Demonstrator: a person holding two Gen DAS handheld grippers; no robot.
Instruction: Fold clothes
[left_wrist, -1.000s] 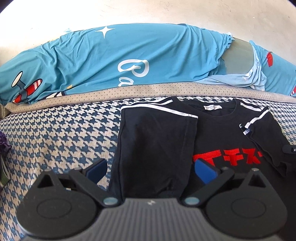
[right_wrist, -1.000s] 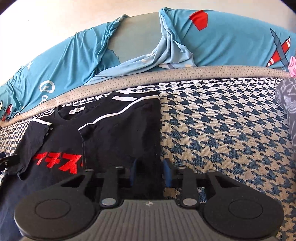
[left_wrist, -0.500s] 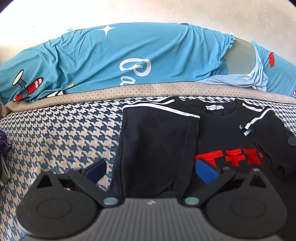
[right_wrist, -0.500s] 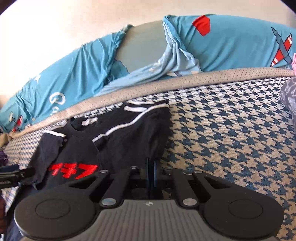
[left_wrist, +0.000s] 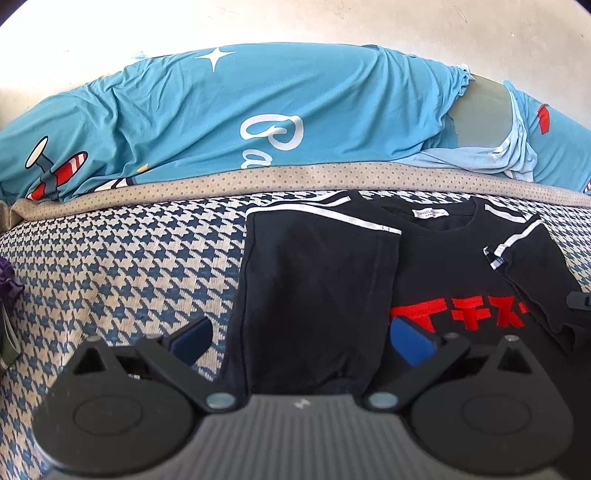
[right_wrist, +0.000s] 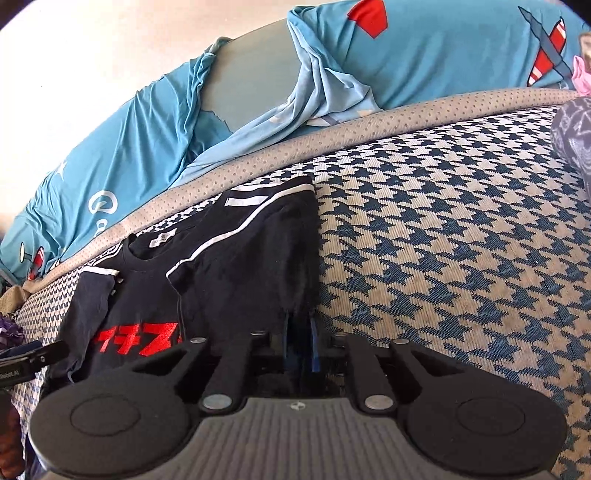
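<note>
Wall (left_wrist: 369, 22): pale, matt plaster behind the bed, lightly scuffed.
Bed surface (left_wrist: 122, 266): coarse woven cover in a blue-and-cream houndstooth, slightly bulging, edged at the far side by a beige band with small dots (left_wrist: 295, 177).
Bedding roll (left_wrist: 221, 110): smooth turquoise fabric, softly creased, printed with a white star, white script and red-striped aeroplanes; a grey-green pillow (right_wrist: 251, 66) shows where the cover gapes.
T-shirt (left_wrist: 314, 295): black cotton knit, flat on the houndstooth cover near the dotted band, both sides folded inward; white stripes along the shoulders and sleeves, red block characters across the chest, white neck label.
Patterned garment (right_wrist: 572, 136): grey-and-white, crumpled, at the right edge of the right wrist view.
Purple cloth (left_wrist: 7, 280): ruffled, at the left edge of the left wrist view.
Left gripper (left_wrist: 299, 336): black plastic arms with blue pads, jaws spread wide, straddling the folded left panel of the shirt without pressing it.
Right gripper (right_wrist: 299, 339): jaws nearly together and just beginning to part, blue pads pinching the black hem fabric at the shirt's right folded edge.
</note>
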